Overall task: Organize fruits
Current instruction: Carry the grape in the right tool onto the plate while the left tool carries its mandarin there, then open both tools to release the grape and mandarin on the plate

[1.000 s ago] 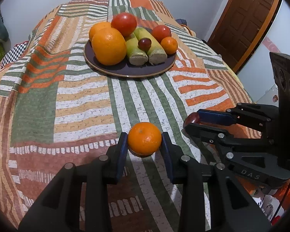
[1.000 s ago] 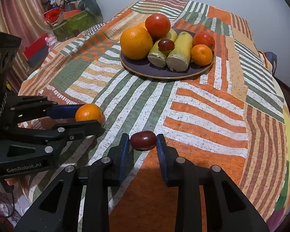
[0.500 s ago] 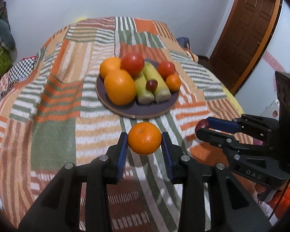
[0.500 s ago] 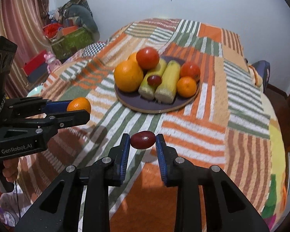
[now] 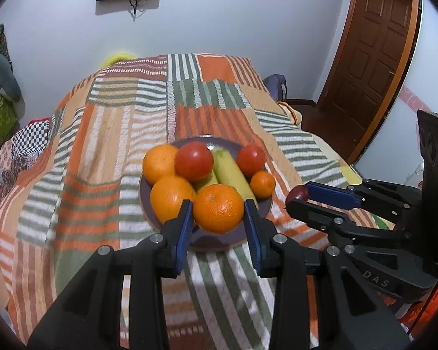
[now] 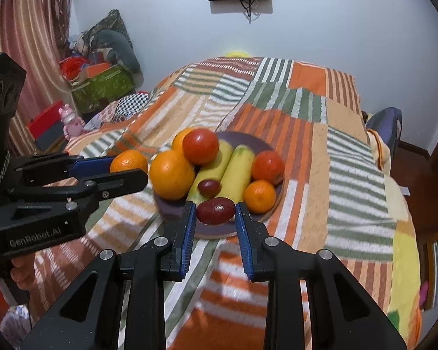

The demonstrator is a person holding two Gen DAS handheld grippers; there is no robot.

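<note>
Blue pads of my left gripper (image 5: 218,223) pinch a mandarin (image 5: 218,207); my right gripper (image 6: 215,222) clamps a dark red fruit (image 6: 215,210). Beyond, the plate (image 6: 270,145) is heaped: dropping either could dislodge the tomato (image 6: 200,146).

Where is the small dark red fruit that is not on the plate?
The dark red fruit is held in the right gripper, above the striped bedcover and in front of the near edge of the plate in the right wrist view.
</note>
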